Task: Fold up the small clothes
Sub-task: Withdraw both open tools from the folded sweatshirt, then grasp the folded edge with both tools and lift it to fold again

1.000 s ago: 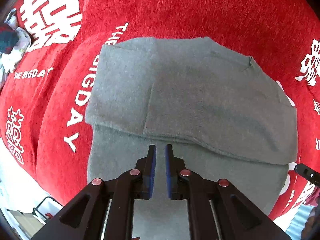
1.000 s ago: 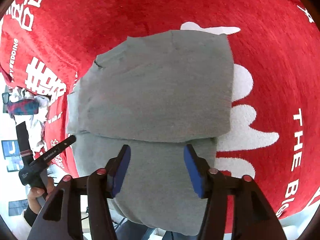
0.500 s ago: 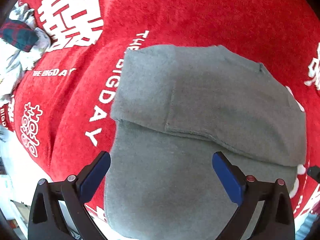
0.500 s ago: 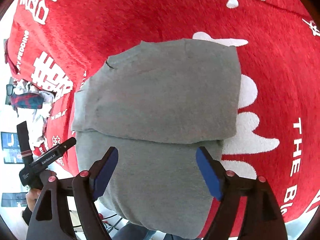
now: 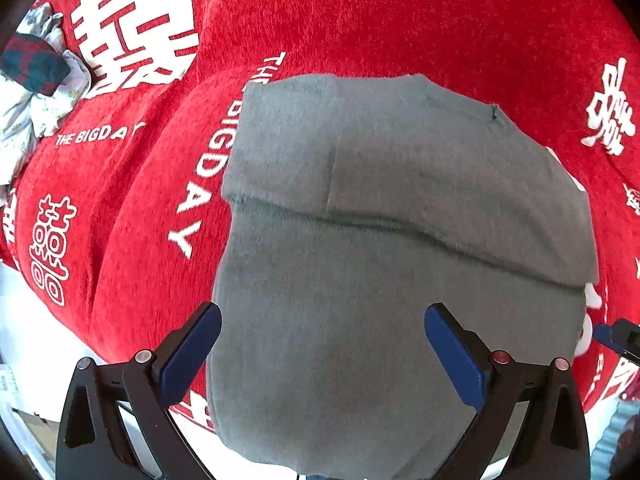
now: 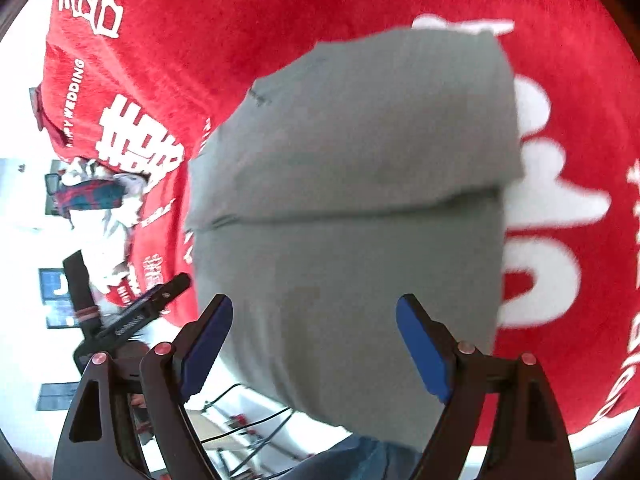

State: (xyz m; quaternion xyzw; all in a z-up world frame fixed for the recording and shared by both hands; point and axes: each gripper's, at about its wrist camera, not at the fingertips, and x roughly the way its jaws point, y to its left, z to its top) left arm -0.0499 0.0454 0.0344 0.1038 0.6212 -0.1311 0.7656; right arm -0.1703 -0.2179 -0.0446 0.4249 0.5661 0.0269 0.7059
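A grey knit garment point(image 5: 400, 240) lies on a red cloth with white lettering point(image 5: 360, 20). Its far part is folded over toward me, and its near end hangs over the table's front edge. It also shows in the right wrist view point(image 6: 360, 200). My left gripper point(image 5: 322, 354) is open and empty above the garment's near part. My right gripper point(image 6: 314, 342) is open and empty above the same near part. The left gripper's tip point(image 6: 160, 300) shows at the left of the right wrist view.
A heap of pale clothes with a dark plaid piece point(image 5: 32, 64) lies at the far left of the cloth; it also shows in the right wrist view point(image 6: 92, 196). The table's front edge, cables and floor lie below point(image 6: 248, 428).
My left gripper opened wide from nearly closed a second ago. My right gripper opened wider. Both pulled back toward me from the fold, and the garment stayed in place.
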